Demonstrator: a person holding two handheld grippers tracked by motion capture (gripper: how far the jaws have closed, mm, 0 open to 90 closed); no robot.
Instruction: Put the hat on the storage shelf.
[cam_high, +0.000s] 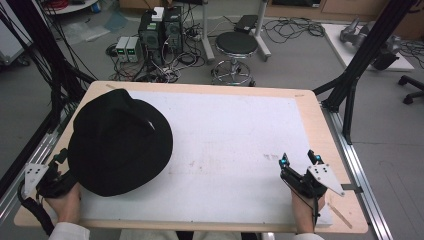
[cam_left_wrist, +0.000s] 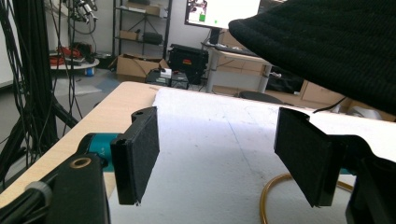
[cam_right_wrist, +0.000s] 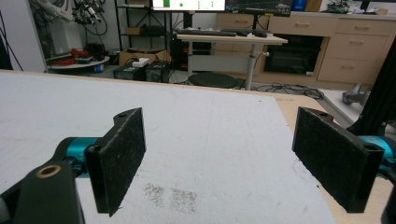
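Note:
A black wide-brimmed hat (cam_high: 120, 145) lies on the left part of the white mat (cam_high: 230, 140). My left gripper (cam_high: 61, 172) sits at the hat's near-left edge, its jaws partly hidden under the brim. In the left gripper view that gripper (cam_left_wrist: 219, 158) is open with only mat between the pads, and the hat brim (cam_left_wrist: 327, 42) hangs above the right-hand jaw. Near the front right corner of the mat my right gripper (cam_high: 298, 159) stands open and holds nothing. The right gripper view has its jaws (cam_right_wrist: 219, 158) wide apart over bare mat.
The mat covers a wooden table (cam_high: 320, 120). A faint smudge (cam_right_wrist: 173, 196) marks the mat ahead of the right gripper. An orange cable (cam_left_wrist: 271, 191) curls near the left gripper. Beyond the table stand a stool (cam_high: 236, 45), computer boxes (cam_high: 160, 30) and a black frame post (cam_high: 350, 85).

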